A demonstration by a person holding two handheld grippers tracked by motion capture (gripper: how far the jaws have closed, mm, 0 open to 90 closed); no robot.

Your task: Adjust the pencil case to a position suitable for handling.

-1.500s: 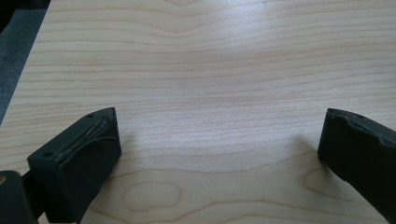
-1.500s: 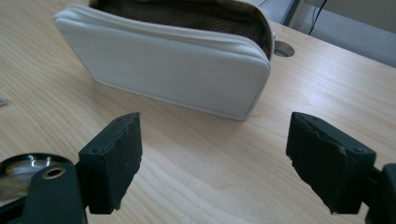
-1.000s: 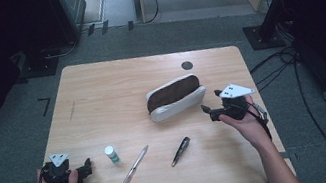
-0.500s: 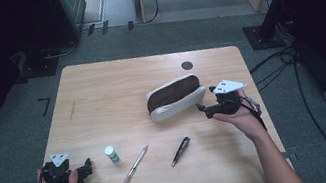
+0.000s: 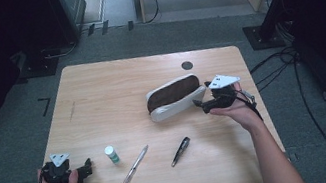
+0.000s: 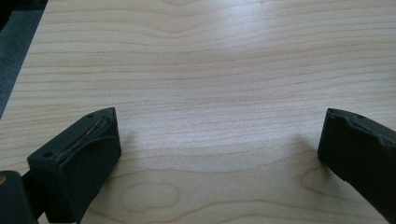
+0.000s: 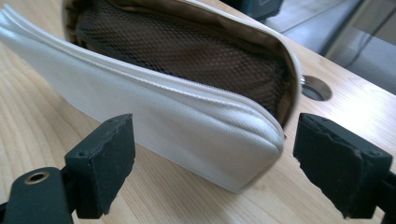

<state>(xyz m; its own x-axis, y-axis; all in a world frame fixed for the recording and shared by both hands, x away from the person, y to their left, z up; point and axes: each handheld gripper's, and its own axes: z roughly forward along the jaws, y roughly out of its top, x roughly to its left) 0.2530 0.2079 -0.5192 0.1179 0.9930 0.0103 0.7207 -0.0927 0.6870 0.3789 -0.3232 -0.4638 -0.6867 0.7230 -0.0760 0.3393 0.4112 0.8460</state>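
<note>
While the left claw sits idle at the desk's near-left corner, its jaws spread wide over bare wood in the left gripper view, the right claw is the one that matters. It hangs right at the end of the pencil case that faces the right edge of the desk. Its jaws stand apart and grip nothing. In the right gripper view that rounded end of the case lies between the two black jaws and slightly beyond them, not yet touched by either.

The case lies a little right of the desk's middle, its long axis running from the middle toward the far-right corner, tilted so the right end sits farther from the person. The right hand is plainly the nearer one; the left is well apart, across the desk.

I'd judge the coming move to be a pinch on that near end, and it would need only a short push forward along the case's length.

The case is white cloth outside, with a zip line along its mouth. It gapes open, showing a brown lining and dark mesh inside. It looks soft and would likely give under the jaws.

Along the near edge lie a small white bottle, a pen and a dark clip-like tool, all untouched.
</note>
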